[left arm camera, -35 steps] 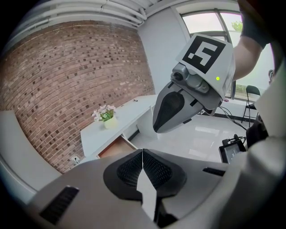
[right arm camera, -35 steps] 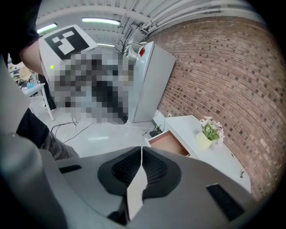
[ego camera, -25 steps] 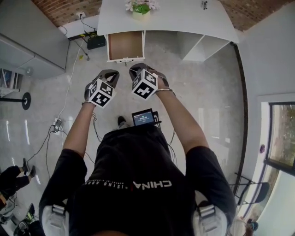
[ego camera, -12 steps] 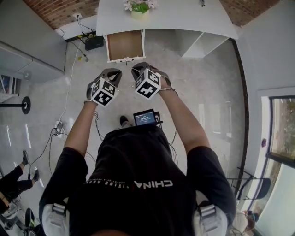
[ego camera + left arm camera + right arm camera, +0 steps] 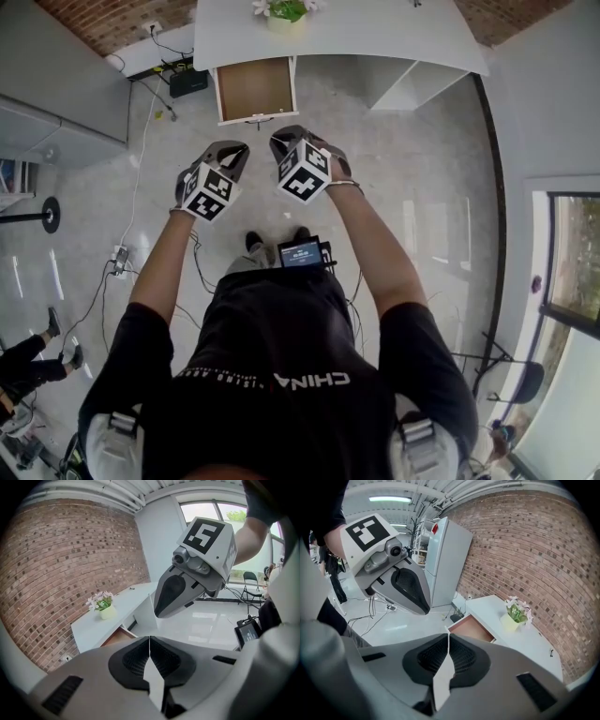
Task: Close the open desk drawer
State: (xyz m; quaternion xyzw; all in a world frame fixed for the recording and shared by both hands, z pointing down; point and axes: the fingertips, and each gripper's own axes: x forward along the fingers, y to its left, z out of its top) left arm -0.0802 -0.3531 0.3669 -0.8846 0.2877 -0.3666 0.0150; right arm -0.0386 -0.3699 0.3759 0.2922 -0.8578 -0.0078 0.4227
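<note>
The white desk (image 5: pixel 375 33) stands against the brick wall, and its wooden drawer (image 5: pixel 255 89) is pulled out over the floor. Both grippers hang side by side in the air short of the drawer's front. My left gripper (image 5: pixel 234 150) is shut and empty; my right gripper (image 5: pixel 281 141) is shut and empty too. In the left gripper view the shut jaws (image 5: pixel 149 641) point toward the drawer (image 5: pixel 119 637), with the right gripper (image 5: pixel 187 588) above. In the right gripper view the shut jaws (image 5: pixel 448 639) face the drawer (image 5: pixel 472 627), with the left gripper (image 5: pixel 401 581) beside them.
A flower pot (image 5: pixel 286 11) stands on the desk above the drawer. A black box (image 5: pixel 187 82) and cables (image 5: pixel 141 141) lie on the floor to the left. Right of the drawer is an open shelf (image 5: pixel 412 89). A grey cabinet (image 5: pixel 56 84) is at the left.
The person has stepped slightly toward the desk, and both grippers have edged forward with them. Both pairs of jaws stay shut.
</note>
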